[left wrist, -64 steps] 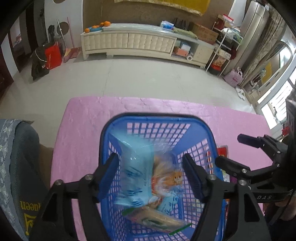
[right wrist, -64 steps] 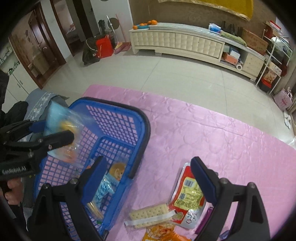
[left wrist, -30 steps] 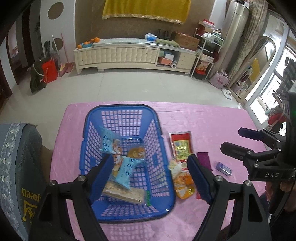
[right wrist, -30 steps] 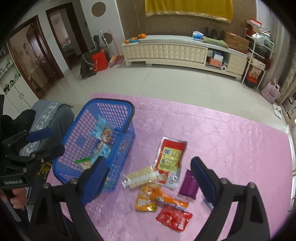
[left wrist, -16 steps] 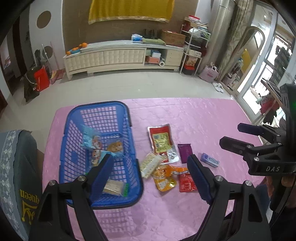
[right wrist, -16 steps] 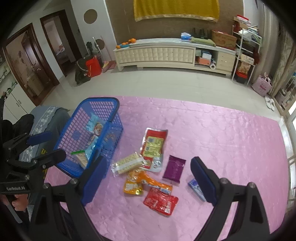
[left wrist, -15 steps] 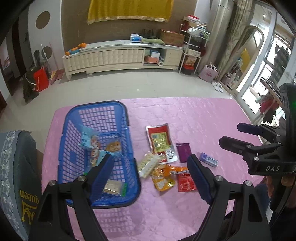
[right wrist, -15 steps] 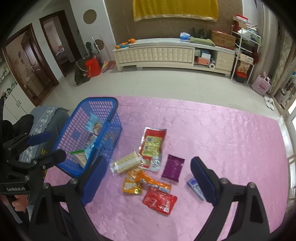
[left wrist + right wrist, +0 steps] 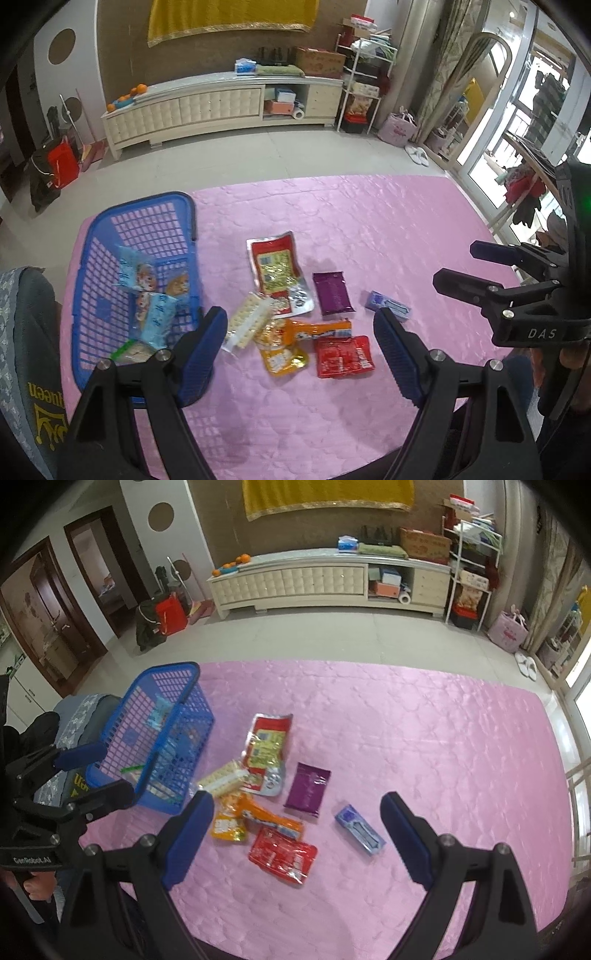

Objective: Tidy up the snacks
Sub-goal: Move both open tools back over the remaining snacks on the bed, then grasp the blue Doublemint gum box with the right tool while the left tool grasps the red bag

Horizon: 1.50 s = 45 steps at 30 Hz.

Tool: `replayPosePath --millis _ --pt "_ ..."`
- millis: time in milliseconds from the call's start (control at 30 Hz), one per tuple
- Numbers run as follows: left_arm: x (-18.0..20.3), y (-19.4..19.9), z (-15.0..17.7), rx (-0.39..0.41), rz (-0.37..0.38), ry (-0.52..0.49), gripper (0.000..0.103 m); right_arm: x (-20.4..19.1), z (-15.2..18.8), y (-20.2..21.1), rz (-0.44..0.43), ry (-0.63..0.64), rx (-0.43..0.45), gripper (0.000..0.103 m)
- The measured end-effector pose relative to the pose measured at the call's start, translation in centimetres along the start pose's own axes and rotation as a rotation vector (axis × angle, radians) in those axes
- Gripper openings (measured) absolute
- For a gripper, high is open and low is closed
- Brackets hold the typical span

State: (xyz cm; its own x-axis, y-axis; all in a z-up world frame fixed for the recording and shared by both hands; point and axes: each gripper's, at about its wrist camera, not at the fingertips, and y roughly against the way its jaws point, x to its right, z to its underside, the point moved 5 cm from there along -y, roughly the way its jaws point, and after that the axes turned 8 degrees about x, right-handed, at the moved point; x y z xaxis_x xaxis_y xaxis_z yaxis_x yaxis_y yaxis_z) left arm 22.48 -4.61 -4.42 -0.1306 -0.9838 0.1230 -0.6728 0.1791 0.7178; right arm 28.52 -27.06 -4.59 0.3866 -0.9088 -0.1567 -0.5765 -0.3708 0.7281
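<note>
While both grippers hover above the pink tabletop [image 9: 388,229] with jaws spread wide and nothing between them, the left gripper [image 9: 301,350] and right gripper [image 9: 297,834] face a loose cluster of snacks. A blue basket [image 9: 110,221] at the table's left edge holds light-blue packets [image 9: 155,310] and a cracker pack. Just beside it lie a cracker sleeve [image 9: 245,325], a red-and-yellow pouch [image 9: 275,269], a purple packet [image 9: 332,293], orange packets [image 9: 284,350], a red packet [image 9: 343,356] and a small blue box [image 9: 388,306].
</note>
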Motion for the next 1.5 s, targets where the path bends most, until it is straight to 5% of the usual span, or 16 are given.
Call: replayPosePath --millis 600,933,1367,1500 --pt "4.8 -7.2 4.1 -0.135 0.018 -0.014 0.08 6.6 5.0 -3.6 0.012 0.013 -0.091 0.094" --pt "4.6 -11.9 8.5 -0.242 0.006 0.048 0.08 8.3 8.3 -8.2 -0.02 0.009 -0.171 0.094" --pt "2.9 -14.9 10.4 -0.294 -0.023 0.074 0.08 7.3 9.5 -13.6 -0.053 0.177 -0.199 0.094" --pt "2.7 -15.1 10.3 -0.295 -0.032 0.06 0.08 7.5 10.0 -14.9 -0.068 0.186 -0.216 0.08"
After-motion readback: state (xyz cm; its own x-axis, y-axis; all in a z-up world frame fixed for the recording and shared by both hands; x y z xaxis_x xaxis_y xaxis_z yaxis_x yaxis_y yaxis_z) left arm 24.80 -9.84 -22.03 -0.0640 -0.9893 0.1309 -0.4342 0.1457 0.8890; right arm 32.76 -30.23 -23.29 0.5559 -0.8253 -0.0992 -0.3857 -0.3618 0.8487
